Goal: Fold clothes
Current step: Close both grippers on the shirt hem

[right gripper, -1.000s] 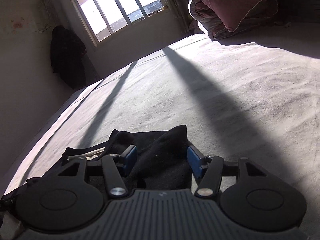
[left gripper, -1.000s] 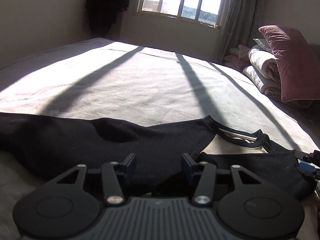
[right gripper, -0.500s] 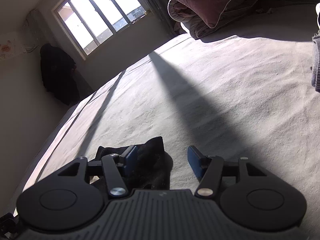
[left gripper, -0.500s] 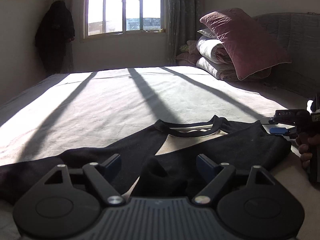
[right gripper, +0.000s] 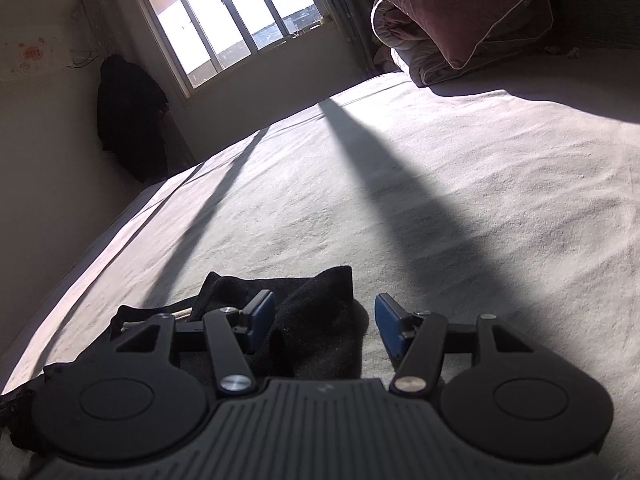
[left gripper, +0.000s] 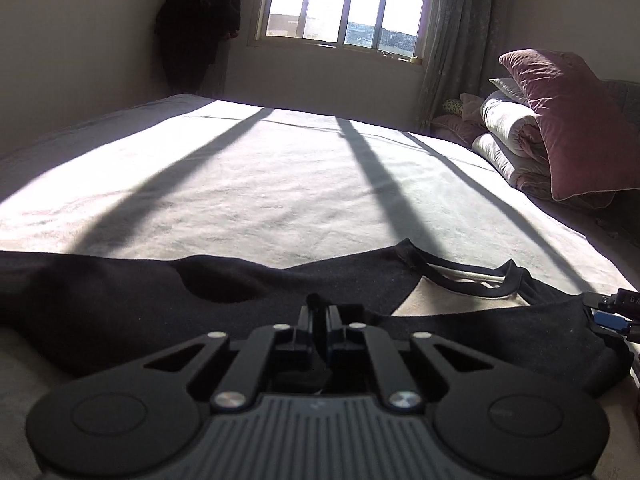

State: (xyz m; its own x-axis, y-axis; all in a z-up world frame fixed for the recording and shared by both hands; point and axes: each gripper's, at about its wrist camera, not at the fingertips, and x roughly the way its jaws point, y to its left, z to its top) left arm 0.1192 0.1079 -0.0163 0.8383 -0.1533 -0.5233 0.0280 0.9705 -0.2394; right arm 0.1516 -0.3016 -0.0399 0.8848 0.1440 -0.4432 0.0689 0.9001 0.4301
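On the bed (left gripper: 280, 184), at its near edge, lay a black shirt (left gripper: 120, 300), spread across the width with its neckline (left gripper: 460, 276) toward the right side. One part of the body seemed folded over, so a pale triangle of sheet showed below the collar; in the strong backlight I could not be sure which layer lay on top.

The left gripper (left gripper: 319, 320) had its fingers pressed together, and a small tuft of black cloth stood between them, so it was clamped on the shirt near the middle of the near edge. The right gripper (right gripper: 325, 324) had its fingers wide apart, low over a raised corner of the shirt (right gripper: 320, 308) that sat between them, not pinched.

The cloth looked thin, soft and light. I judged it would drape and wrinkle easily and slide little on the rough sheet. Good places to hold would be an edge or corner, taking both layers in one pinch.

Farther back were a pillow (left gripper: 568, 120) on folded quilts (left gripper: 508, 140), and the window (left gripper: 344, 4).
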